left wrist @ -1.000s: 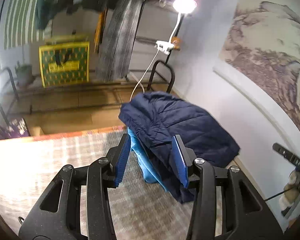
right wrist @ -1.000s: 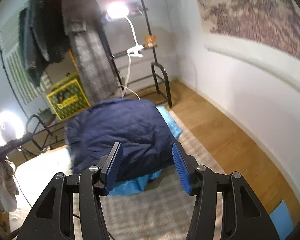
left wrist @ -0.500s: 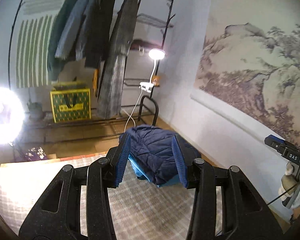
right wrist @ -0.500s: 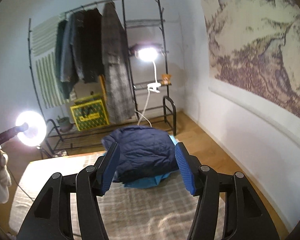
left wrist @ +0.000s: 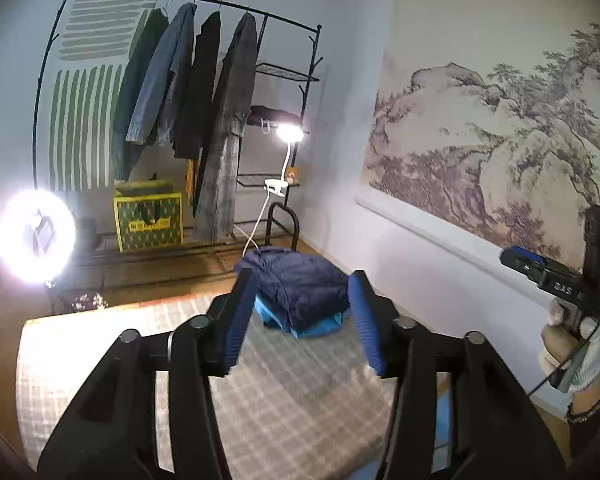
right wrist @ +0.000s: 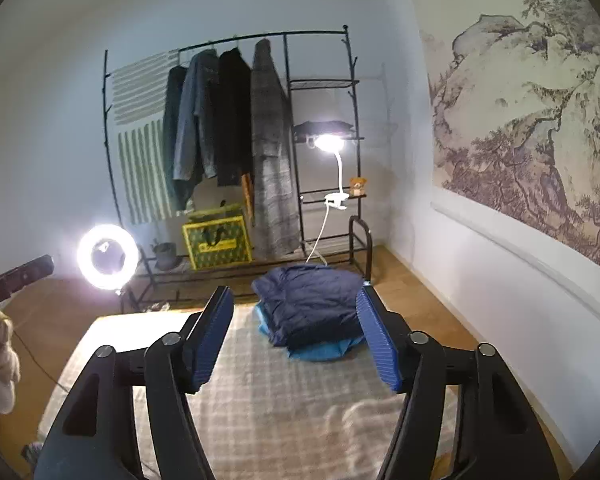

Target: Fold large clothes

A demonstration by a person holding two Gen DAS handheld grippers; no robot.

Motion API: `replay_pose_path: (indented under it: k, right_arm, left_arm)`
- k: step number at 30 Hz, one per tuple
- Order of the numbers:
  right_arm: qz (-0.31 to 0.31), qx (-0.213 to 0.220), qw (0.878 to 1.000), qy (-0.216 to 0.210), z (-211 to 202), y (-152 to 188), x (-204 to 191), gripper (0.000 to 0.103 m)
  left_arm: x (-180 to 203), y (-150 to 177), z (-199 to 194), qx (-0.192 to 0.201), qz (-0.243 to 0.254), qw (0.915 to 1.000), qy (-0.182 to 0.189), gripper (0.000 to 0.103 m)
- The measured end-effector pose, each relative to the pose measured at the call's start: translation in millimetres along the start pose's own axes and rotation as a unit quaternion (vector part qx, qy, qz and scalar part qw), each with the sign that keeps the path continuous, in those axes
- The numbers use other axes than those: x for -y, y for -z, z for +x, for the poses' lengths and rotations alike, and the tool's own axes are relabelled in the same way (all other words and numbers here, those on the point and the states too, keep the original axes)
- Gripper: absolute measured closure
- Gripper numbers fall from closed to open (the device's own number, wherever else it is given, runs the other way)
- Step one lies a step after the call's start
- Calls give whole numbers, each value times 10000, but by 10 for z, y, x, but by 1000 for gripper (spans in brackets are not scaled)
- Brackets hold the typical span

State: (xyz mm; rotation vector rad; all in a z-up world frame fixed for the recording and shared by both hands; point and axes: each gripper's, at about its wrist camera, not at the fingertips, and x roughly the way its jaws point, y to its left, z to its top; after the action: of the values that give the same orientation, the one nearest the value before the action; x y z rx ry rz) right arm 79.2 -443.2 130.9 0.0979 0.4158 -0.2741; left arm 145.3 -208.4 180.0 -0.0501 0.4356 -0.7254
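Note:
A folded navy padded jacket (left wrist: 300,284) lies on top of a folded light blue garment (left wrist: 320,326) at the far right corner of a checked mat (left wrist: 284,396). The stack also shows in the right wrist view, the jacket (right wrist: 312,308) above the blue garment (right wrist: 324,352). My left gripper (left wrist: 300,320) is open and empty, held well back from the stack. My right gripper (right wrist: 296,336) is open and empty, also held back and above the mat (right wrist: 284,408). The right gripper's body (left wrist: 560,284) shows at the right edge of the left wrist view.
A black clothes rack (right wrist: 236,120) with several hanging coats stands at the far wall, with a yellow-green bag (right wrist: 216,242) under it. A ring light (right wrist: 107,257) glows at the left, a clip lamp (right wrist: 330,143) on the rack. A wall with a landscape painting (right wrist: 540,120) runs along the right.
Both grippers have pulled back and risen away from the folded stack, which now looks small and far. Both stay open and empty.

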Motion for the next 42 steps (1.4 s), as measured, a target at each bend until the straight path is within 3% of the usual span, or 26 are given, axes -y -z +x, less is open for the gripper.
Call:
replay_pose_path:
  k: [2, 6, 13, 20, 22, 29, 34, 42]
  right_arm:
    - [-43, -36, 10000, -19, -45, 128, -107, 31]
    - [-185, -191, 9996, -5, -22, 438, -337, 30]
    - [-459, -183, 9986, 172, 61, 809, -622, 22]
    - [-518, -165, 9979, 343, 315, 1007, -695, 20]
    - [-406, -196, 9984, 355, 417, 1055, -667, 19]
    - [-99, -419, 9983, 386, 862, 1259, -592, 19]
    - [-102, -361, 9979, 520, 1131, 1414, -635, 19]
    - [-173, -485, 9975, 482, 1367, 1465, -687, 19]
  left_arm:
    - [37, 150, -115, -27, 71, 10000, -20, 49]
    - [119, 472, -239, -78, 305, 9994, -147, 39]
    - [178, 928, -87, -249, 513, 9979, -306, 35]
    - [80, 1119, 178, -224, 376, 9985, -336, 26]
    - [38, 1166, 260, -188, 386, 9982, -417, 18]
    - [-219, 1328, 544, -153, 278, 9971, -688, 3]
    - [-380, 1483, 815, -485, 297, 9946, -873, 1]
    - [-579, 1683, 1104, -578, 314, 9905, -1205, 1]
